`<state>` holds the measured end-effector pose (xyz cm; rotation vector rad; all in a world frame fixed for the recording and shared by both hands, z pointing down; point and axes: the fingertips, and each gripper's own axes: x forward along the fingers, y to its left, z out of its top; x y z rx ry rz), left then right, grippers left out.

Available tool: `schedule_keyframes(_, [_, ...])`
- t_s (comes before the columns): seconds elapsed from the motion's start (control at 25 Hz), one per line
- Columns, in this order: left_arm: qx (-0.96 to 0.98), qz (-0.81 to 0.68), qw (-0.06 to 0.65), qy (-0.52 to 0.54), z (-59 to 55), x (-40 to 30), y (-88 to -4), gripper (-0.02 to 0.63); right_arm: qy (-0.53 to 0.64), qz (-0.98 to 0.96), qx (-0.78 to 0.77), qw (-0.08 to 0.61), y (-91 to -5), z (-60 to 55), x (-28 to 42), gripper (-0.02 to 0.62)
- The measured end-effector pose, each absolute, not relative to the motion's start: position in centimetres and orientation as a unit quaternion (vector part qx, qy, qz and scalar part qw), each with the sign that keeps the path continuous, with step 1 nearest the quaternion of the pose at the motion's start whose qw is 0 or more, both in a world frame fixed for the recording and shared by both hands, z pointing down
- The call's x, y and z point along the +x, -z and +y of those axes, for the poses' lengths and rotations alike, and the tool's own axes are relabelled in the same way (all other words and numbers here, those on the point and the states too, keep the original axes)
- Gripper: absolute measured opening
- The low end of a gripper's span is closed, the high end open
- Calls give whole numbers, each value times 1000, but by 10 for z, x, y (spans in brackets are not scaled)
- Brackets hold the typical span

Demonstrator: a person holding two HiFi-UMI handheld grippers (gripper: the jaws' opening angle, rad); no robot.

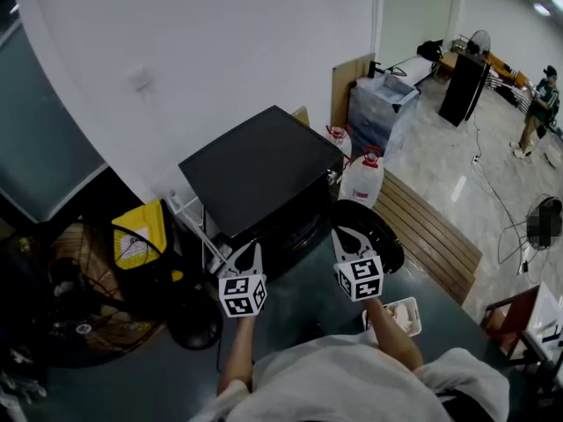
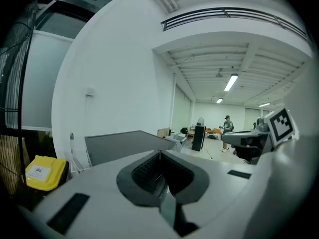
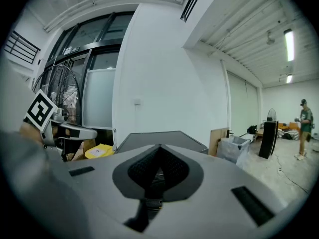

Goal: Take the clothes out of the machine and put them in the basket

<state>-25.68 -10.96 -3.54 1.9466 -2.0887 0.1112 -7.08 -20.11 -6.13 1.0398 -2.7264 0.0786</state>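
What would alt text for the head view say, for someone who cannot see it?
Seen from above, a person holds the left gripper and right gripper, both shut and empty, toward a black machine by a white wall. A yellow box stands left of it, white jugs right of it.

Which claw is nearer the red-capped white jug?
Right. The right claw is just below the jug in the head view; the left claw is farther left, before the black machine.
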Motion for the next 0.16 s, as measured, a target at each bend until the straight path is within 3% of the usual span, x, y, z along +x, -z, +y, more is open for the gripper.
schedule_keyframes(0.16, [674, -724, 143, -39, -110, -253, 32, 25, -27, -928, 353, 113, 58, -203, -68, 23])
